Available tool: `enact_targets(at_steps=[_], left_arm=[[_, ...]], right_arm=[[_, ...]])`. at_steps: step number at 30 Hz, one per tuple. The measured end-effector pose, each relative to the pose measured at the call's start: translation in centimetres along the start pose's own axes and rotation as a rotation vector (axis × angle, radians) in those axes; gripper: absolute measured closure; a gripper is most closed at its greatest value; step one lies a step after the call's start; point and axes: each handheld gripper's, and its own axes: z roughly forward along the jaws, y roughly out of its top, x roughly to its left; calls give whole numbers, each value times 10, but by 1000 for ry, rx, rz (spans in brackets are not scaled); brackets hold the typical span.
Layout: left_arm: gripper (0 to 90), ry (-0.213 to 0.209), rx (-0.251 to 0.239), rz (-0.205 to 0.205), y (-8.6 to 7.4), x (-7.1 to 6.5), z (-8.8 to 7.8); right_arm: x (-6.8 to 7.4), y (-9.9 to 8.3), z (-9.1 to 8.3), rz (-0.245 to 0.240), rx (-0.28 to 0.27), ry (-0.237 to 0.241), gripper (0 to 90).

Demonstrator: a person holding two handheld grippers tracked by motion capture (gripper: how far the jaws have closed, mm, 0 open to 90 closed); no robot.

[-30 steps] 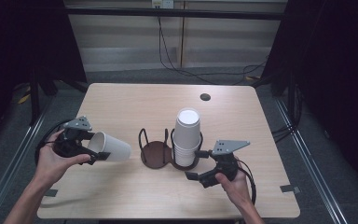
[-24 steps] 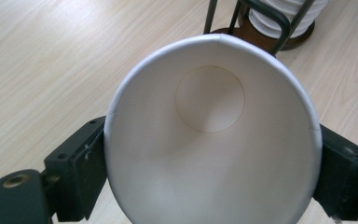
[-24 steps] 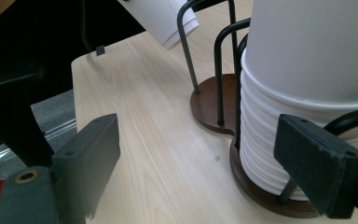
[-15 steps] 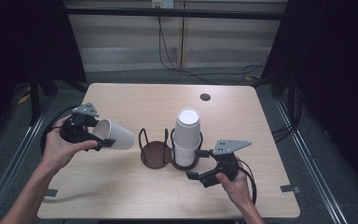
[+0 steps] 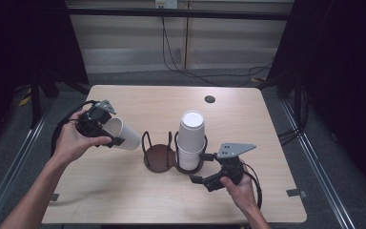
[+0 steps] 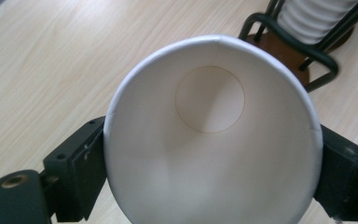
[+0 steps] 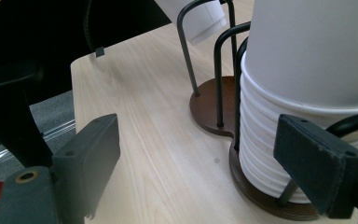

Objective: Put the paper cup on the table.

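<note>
white cup (image 5: 122, 134), brown holder (image 5: 158, 157), black jaws

Overhead light, counter (image 5: 124, 191) evenly lit, surroundings near black. Soft shadows, faint sheen far centre. High view soft, low detail. Gripper views sharper; cup (image 6: 212, 140) interior slightly blown out, near fingers (image 7: 86, 154) blurred.

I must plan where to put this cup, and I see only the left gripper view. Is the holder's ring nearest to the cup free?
Observer: Yes. In the high view the holder's left ring is empty and its brown base is bare.
Operator: And the other ring?
Observer: It holds the cup stack, which rises well above the wire.
Operator: Where is the right gripper?
Observer: The right gripper sits low beside that stack, fingers open, with nothing pressed between them.
</note>
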Motion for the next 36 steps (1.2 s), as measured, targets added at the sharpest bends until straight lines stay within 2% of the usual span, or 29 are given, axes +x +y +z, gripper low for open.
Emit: enact_targets(at_steps=[4,10,11,12,13,17,19,21,25,29,31,35,36], left_arm=[[115,-3,19,-16,4,5,7],[114,-4,74,8,10,5,13],[113,-6,79,-3,11,4,14],[113,-6,114,18,14,5,18],[113,-6,114,18,14,5,18],[111,-9,168,35,19,2,27],[110,5,200,47,21,1,33],[109,11,219,36,23,1,38],[108,7,254,41,26,1,50],[93,46,249,54,29,-5,55],[85,24,257,54,30,-6,58],[72,26,267,54,32,-6,64],[71,26,256,50,32,-6,65]], right_arm=[[1,0,0,1,1,2,148],[1,0,1,2,5,6,148],[1,-1,2,2,11,13,148],[1,-1,3,-1,12,11,148],[1,-1,3,-1,12,11,148],[1,-1,4,-2,18,4,148],[1,-2,4,-1,21,5,148],[0,-2,4,-2,26,8,148],[0,-2,4,-3,30,8,148],[0,-2,4,-5,28,5,148],[0,-2,4,-4,31,5,148],[0,-2,4,-2,35,4,148],[0,-2,4,-5,34,4,147]])
